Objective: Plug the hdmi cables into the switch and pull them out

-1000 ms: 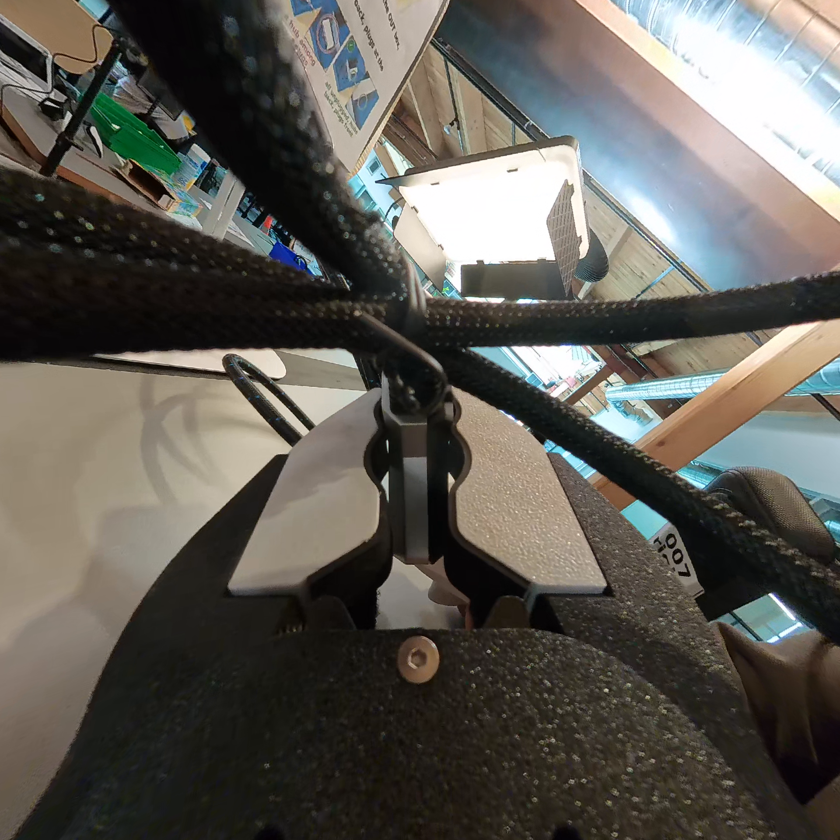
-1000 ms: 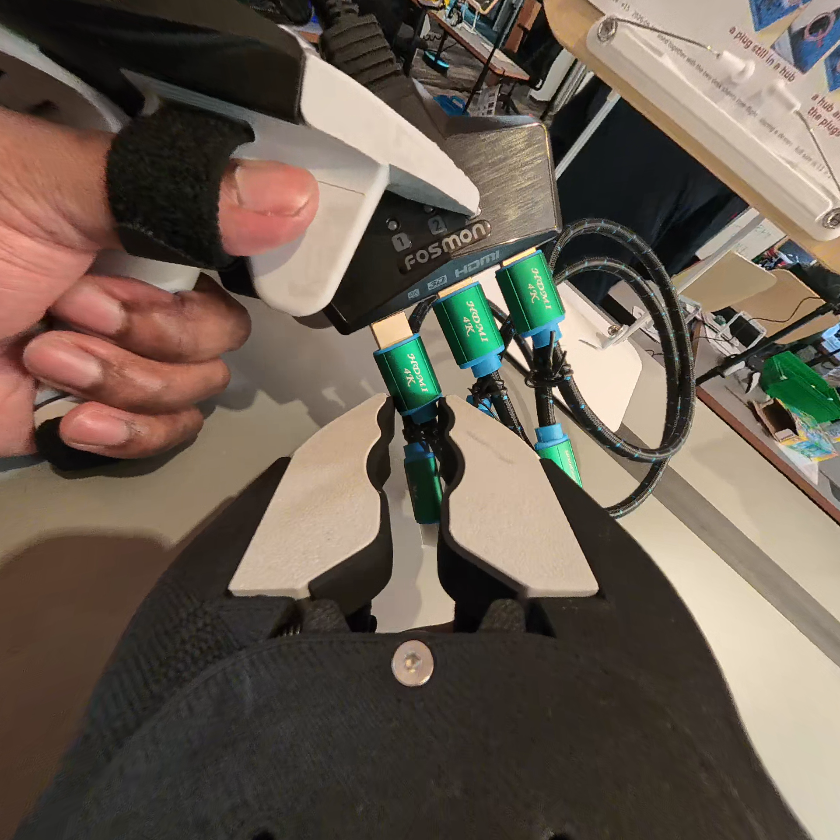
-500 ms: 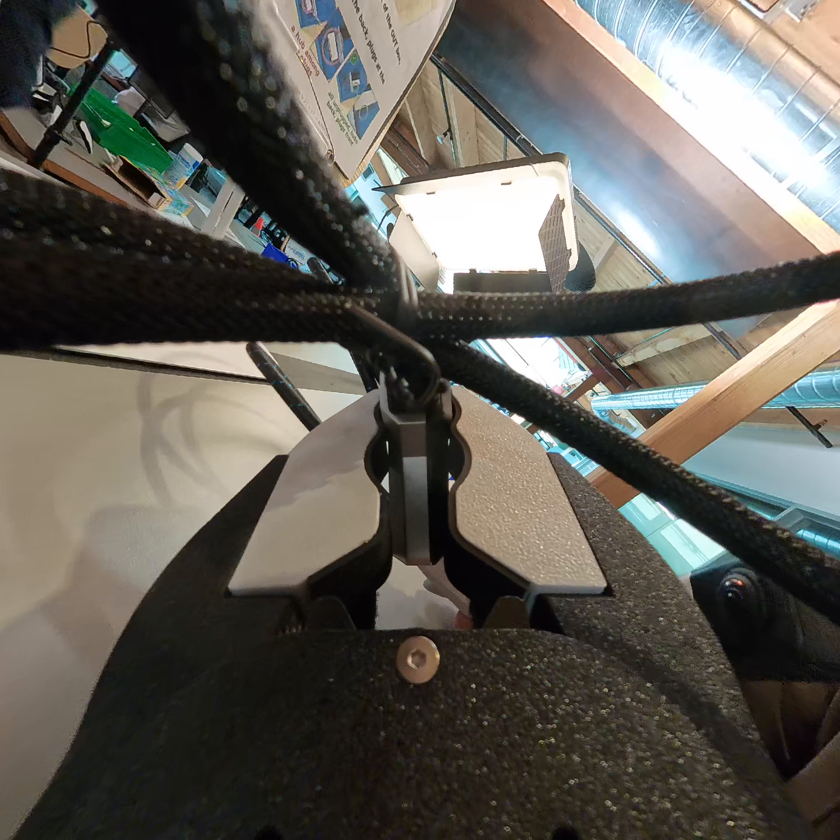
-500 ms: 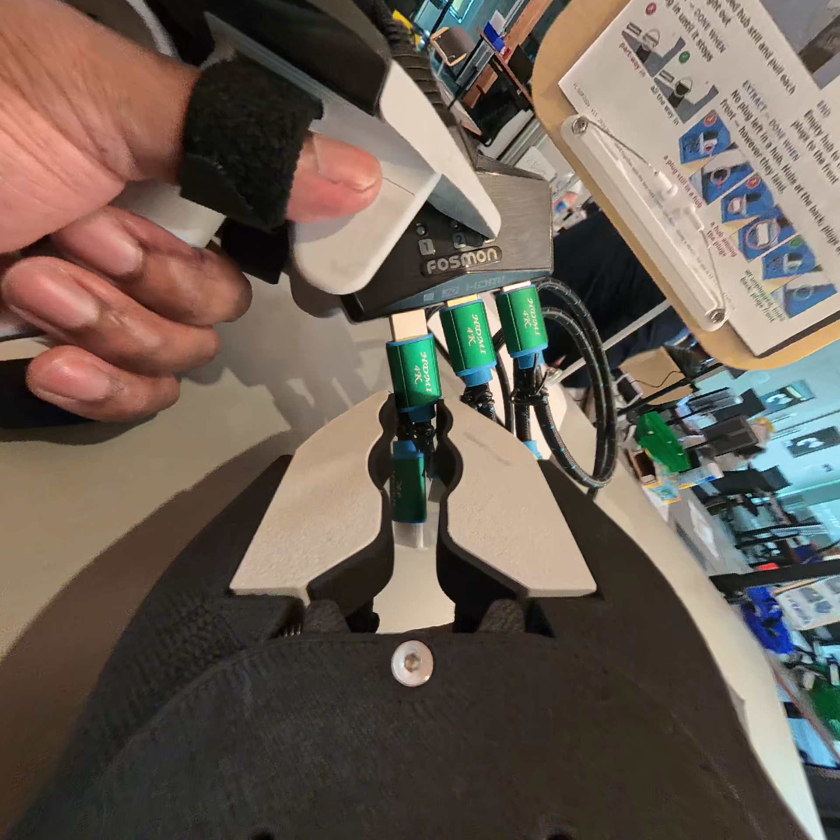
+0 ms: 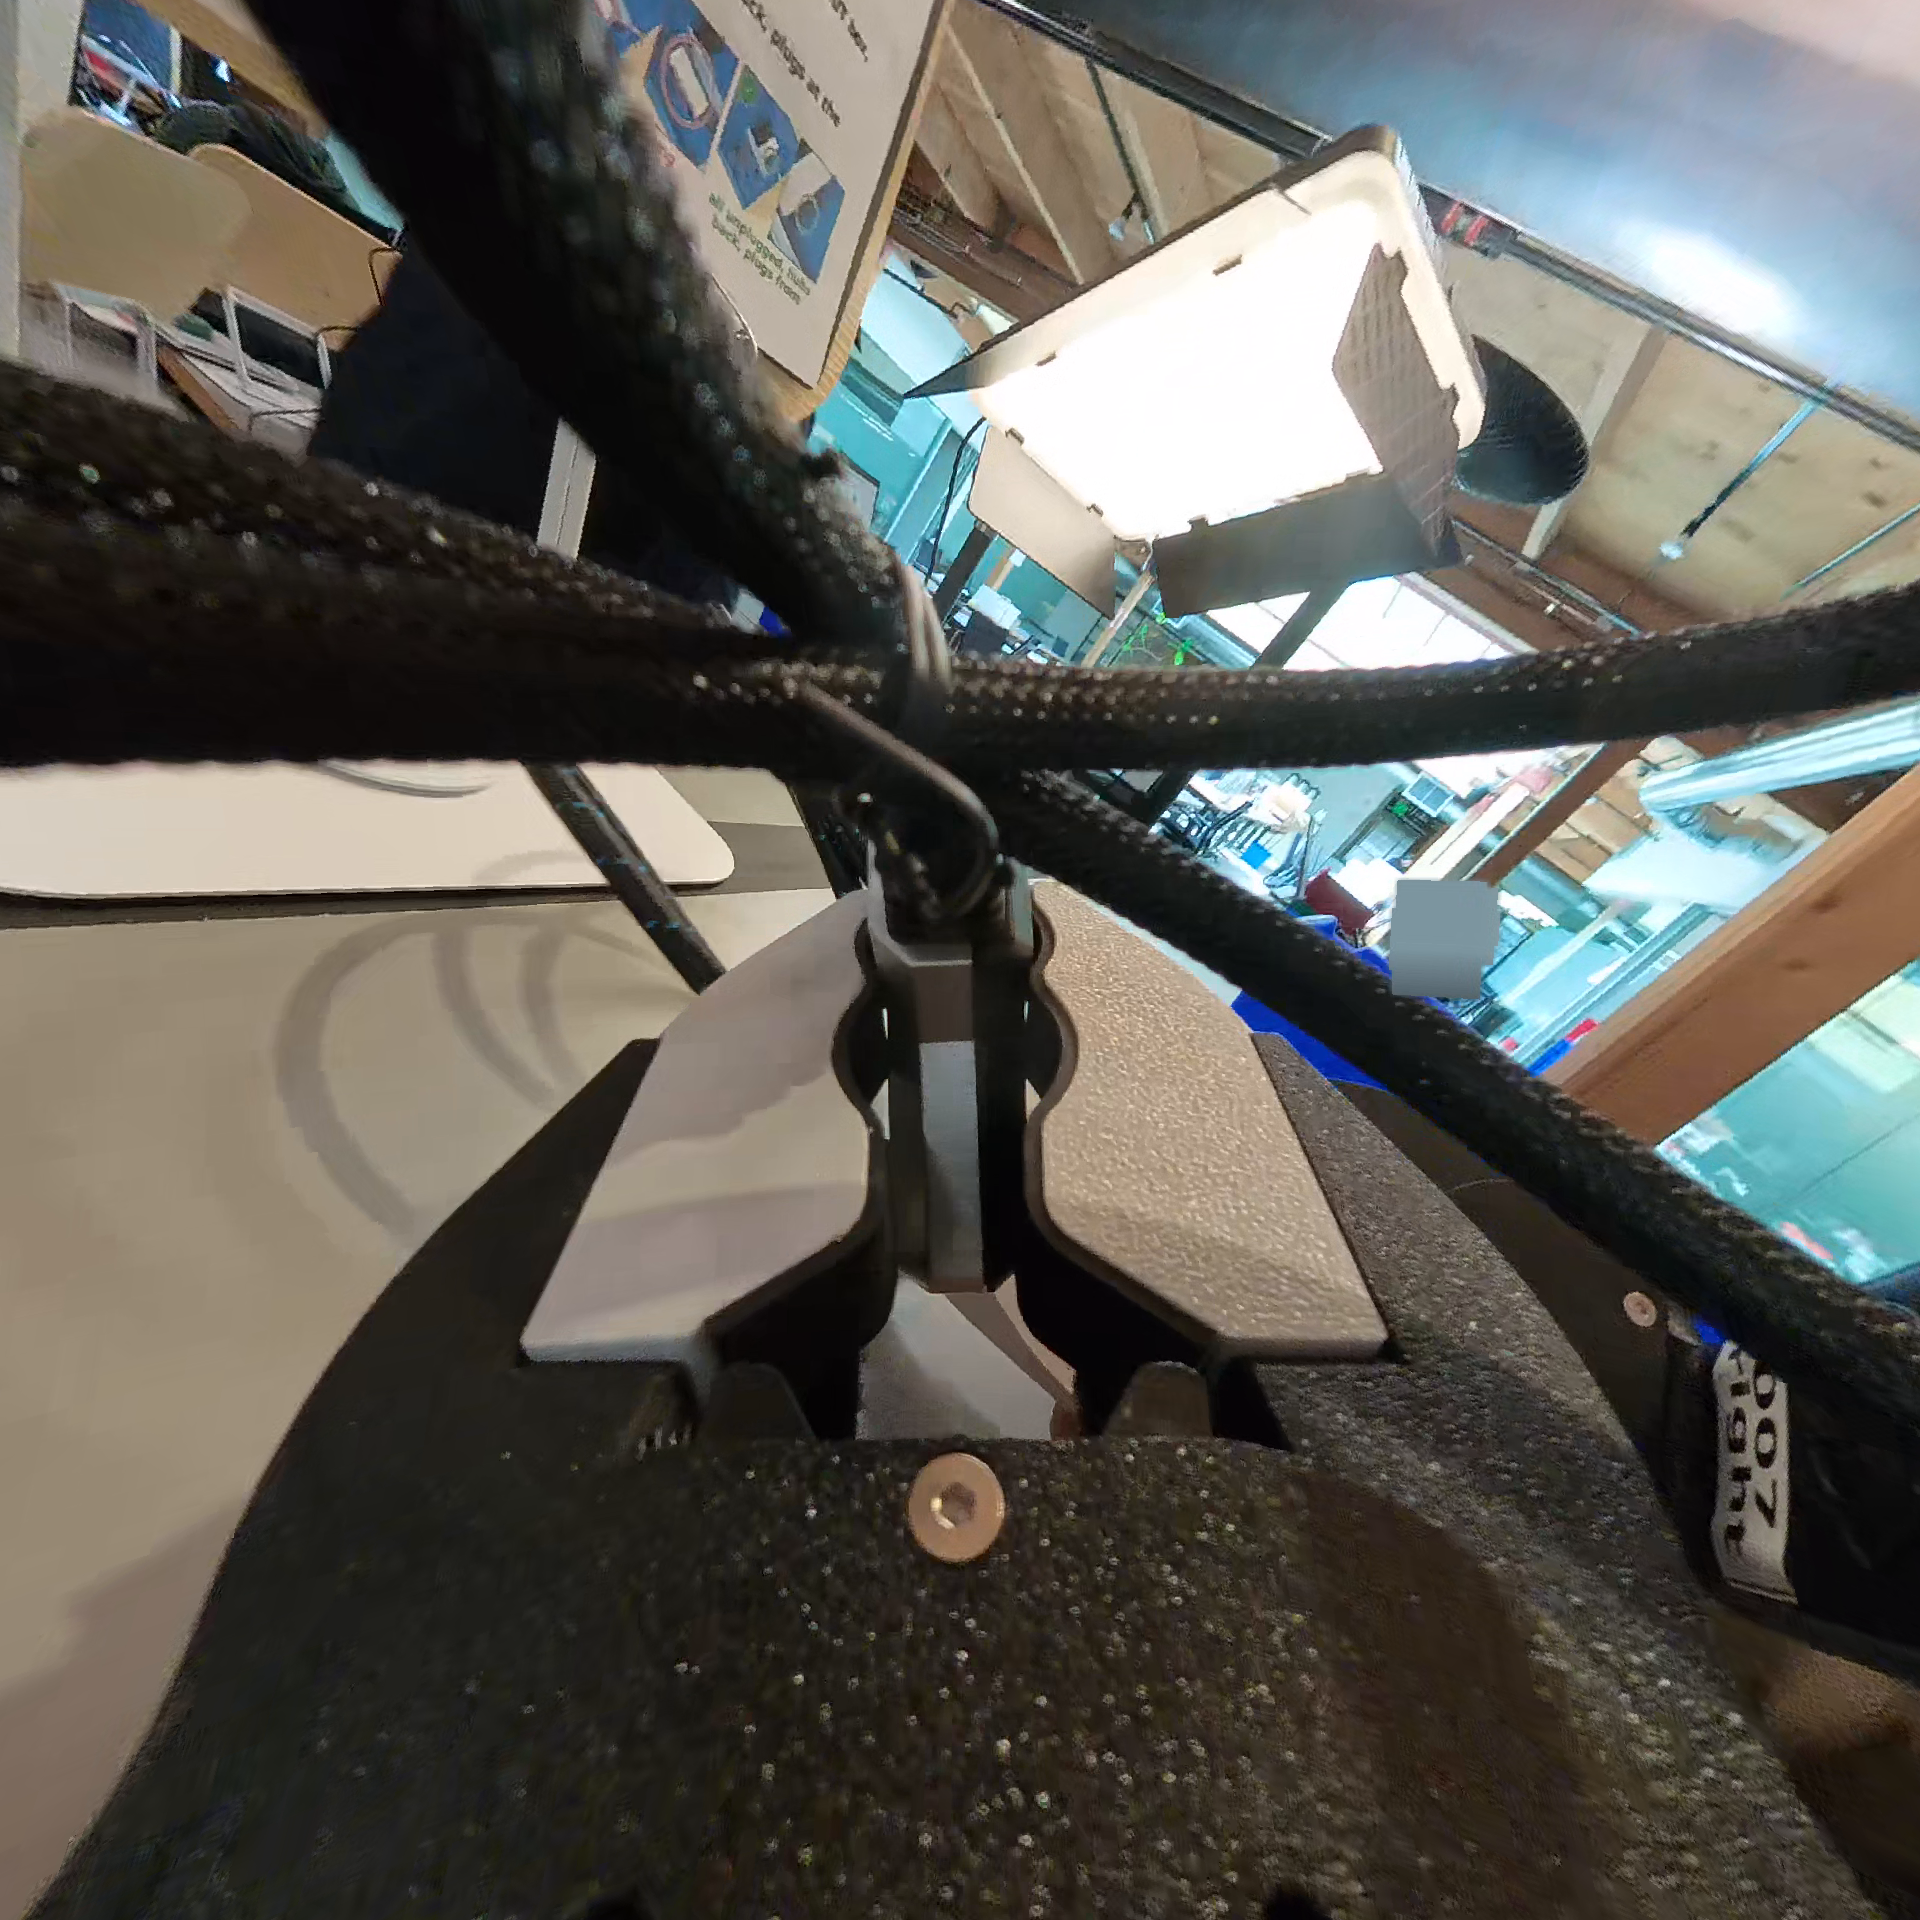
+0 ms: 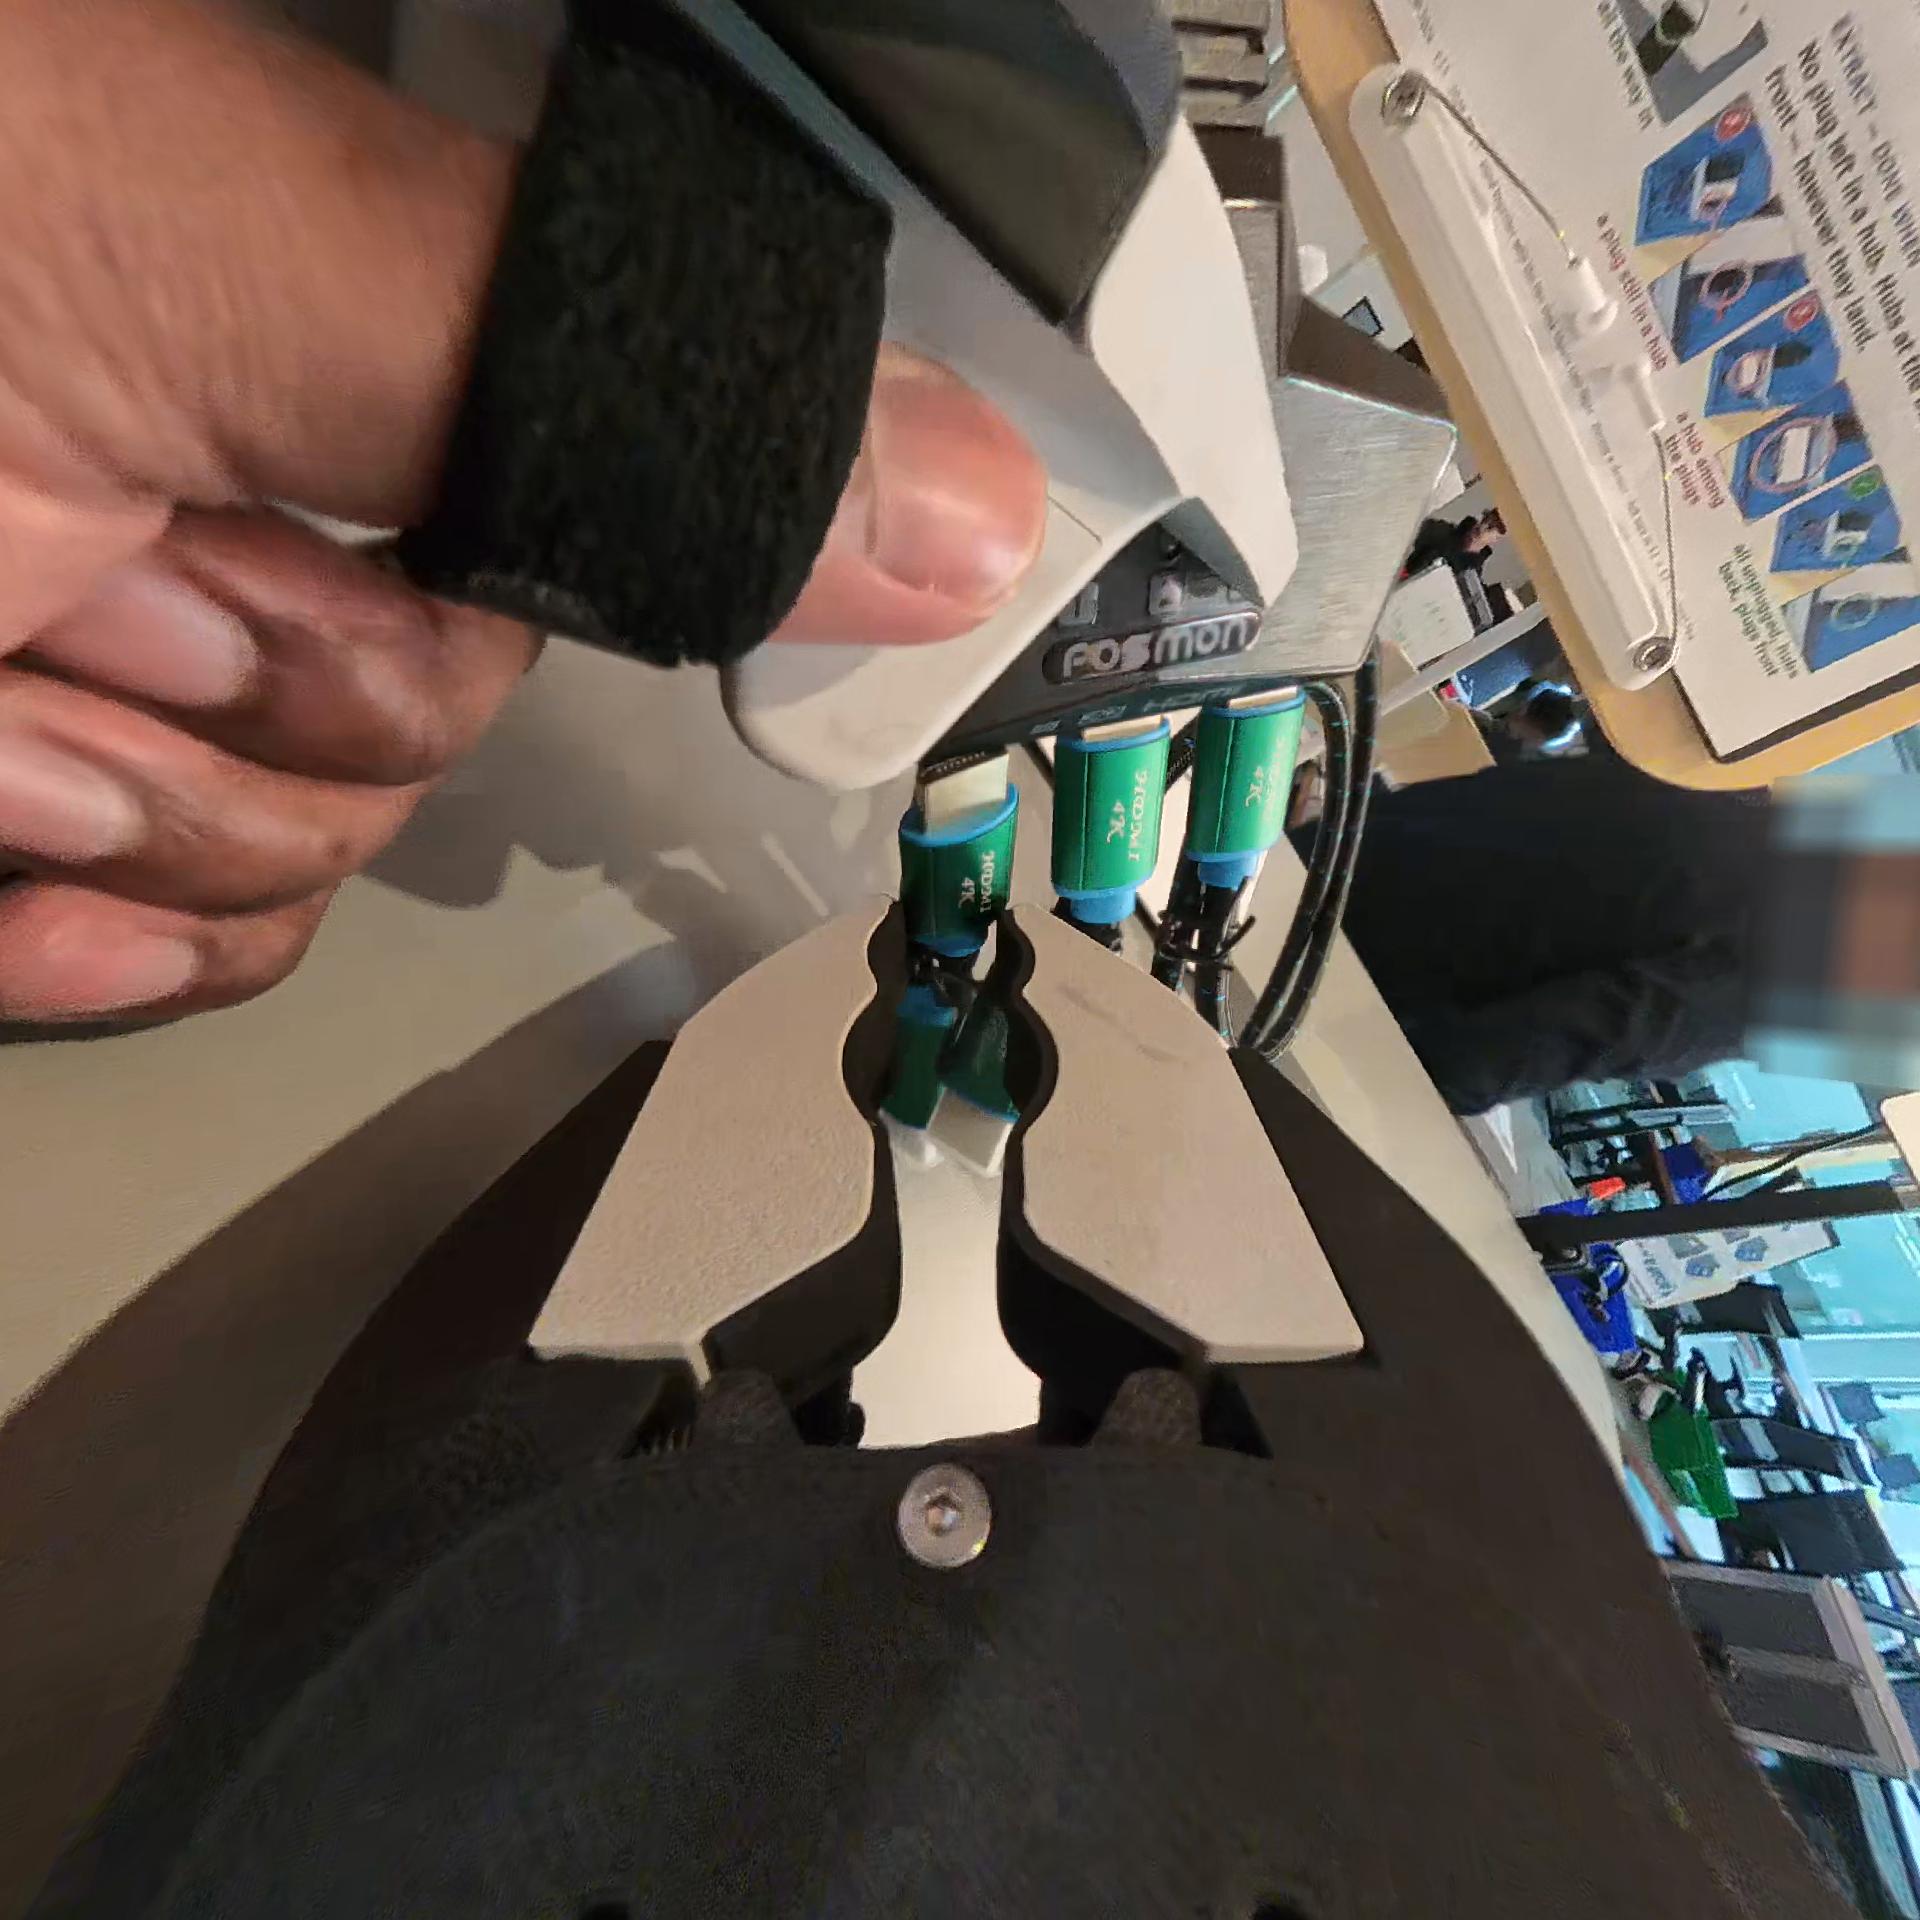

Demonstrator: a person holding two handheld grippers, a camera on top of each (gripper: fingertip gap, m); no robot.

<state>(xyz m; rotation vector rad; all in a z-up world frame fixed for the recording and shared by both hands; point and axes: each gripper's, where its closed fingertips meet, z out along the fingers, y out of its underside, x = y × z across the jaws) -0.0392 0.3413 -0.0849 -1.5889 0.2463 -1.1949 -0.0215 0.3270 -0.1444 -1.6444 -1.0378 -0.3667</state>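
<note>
Braided cables cross ahead of left gripper.

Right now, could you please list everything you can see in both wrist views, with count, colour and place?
Switch box: one, grey metal, clamped in the left tongs.
Green plugs: three under the box; left one pulled partly out, metal tip showing; middle and right seated.
Loose plugs: two, green, hanging behind the right tongs.
Braided cables: several, black, crossing above the left tongs.
Lamp panel: one, white, lit, overhead.
Instruction board: one, upper right.
Table: pale grey.
Hand: one, on the left tongs.
Left tongs: shut on the box.
Right tongs: shut on the left plug.
</note>
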